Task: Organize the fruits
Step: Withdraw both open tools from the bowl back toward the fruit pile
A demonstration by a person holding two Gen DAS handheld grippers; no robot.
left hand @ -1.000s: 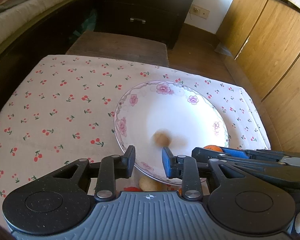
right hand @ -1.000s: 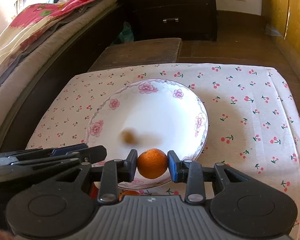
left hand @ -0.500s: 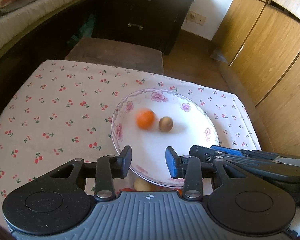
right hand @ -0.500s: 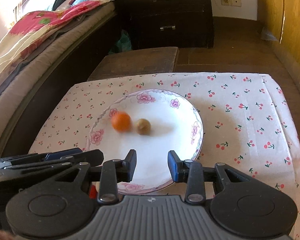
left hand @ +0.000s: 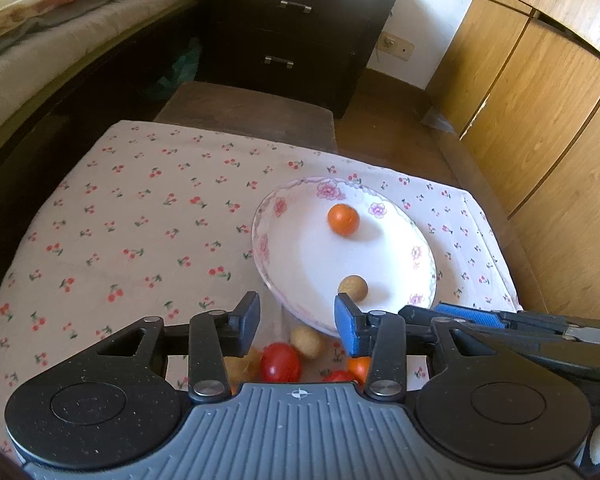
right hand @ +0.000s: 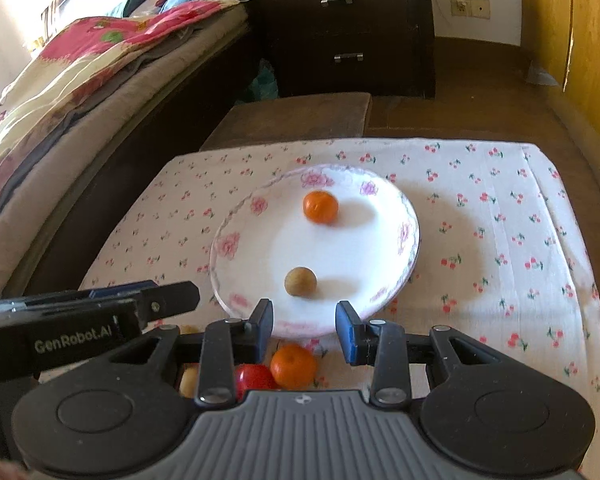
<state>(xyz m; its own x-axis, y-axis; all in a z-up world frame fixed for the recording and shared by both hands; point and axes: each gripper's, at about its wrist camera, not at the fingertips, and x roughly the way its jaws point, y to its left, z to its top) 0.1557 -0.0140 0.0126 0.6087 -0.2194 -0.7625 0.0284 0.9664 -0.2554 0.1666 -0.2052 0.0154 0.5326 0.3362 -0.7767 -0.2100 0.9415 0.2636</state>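
Note:
A white plate with pink flowers (left hand: 312,256) (right hand: 348,248) rests on the cherry-print cloth. On it lie a small orange (left hand: 343,219) (right hand: 320,207) toward the far side and a brown longan (left hand: 353,288) (right hand: 300,281) near the front rim. My left gripper (left hand: 298,316) hovers at the plate's near-left rim; its jaws are opening with nothing between them. The right gripper (right hand: 305,322) hangs over the near rim, open and empty. Loose fruit sits on the cloth under the grippers: a red tomato (left hand: 281,362) (right hand: 254,378), a second orange (right hand: 293,365) and a pale longan (left hand: 307,342).
The cherry-print cloth (left hand: 140,240) covers a low table. A brown stool (left hand: 252,116) stands behind it, then a dark drawer chest (left hand: 296,36). A bed (right hand: 80,80) runs along the left, wooden cabinet doors (left hand: 540,120) along the right.
The right gripper let go of the orange, which now lies on the plate. The longan rolled toward the front rim. Both grippers drew back and rose; the left jaws widened.

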